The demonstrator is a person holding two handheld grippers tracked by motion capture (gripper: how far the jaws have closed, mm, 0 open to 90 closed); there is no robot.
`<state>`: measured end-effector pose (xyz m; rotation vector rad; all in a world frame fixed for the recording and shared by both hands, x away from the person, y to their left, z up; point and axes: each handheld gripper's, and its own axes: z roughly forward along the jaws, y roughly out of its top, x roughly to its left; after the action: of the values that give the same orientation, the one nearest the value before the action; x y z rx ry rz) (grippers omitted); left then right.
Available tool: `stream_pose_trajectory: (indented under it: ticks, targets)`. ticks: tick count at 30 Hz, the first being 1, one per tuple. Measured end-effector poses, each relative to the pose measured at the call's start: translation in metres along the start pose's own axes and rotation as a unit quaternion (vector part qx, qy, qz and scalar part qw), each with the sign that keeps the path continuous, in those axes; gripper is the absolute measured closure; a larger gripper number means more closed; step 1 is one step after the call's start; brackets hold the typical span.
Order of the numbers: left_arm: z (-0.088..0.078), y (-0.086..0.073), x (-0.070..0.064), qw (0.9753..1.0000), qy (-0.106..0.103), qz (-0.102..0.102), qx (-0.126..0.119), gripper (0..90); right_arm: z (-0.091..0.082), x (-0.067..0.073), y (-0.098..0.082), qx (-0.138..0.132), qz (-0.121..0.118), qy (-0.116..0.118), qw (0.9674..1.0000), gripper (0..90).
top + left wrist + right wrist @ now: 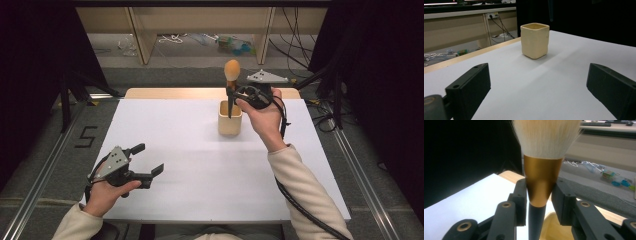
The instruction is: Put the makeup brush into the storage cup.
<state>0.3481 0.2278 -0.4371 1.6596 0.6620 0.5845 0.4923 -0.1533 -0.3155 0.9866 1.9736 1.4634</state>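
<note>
A makeup brush [231, 80] with a pale bristle head, gold ferrule and black handle stands upright, its handle end down inside a cream square cup [230, 121] at the table's back middle. My right gripper [233, 95] is shut on the brush just below the ferrule [540, 183], above the cup's rim [551, 225]. My left gripper [150, 159] hovers open near the front left of the white table [200, 165], pointing toward the cup [534, 40], with nothing between its fingers [469, 87].
A wooden strip [175, 93] edges the table's far side. Beyond it are wooden bench legs [142, 40], cables and small items on the floor. Black curtains and metal rails flank both sides.
</note>
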Motion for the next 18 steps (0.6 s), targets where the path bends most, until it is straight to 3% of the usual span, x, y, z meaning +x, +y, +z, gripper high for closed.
stream_pose_trajectory:
  ticks: [13,18]
  targets:
    - [0.0000,0.0000,-0.0004,1.0000,0.000,-0.001,0.000,4.8,0.0014,-0.0022,0.0009,-0.014,-0.009,-0.009,0.9998,66.9]
    - [0.0000,0.0000,0.0000,1.0000,0.000,0.001,0.000,4.9,0.0021,-0.0022,0.0009,-0.013,-0.001,-0.010,0.9999,66.9]
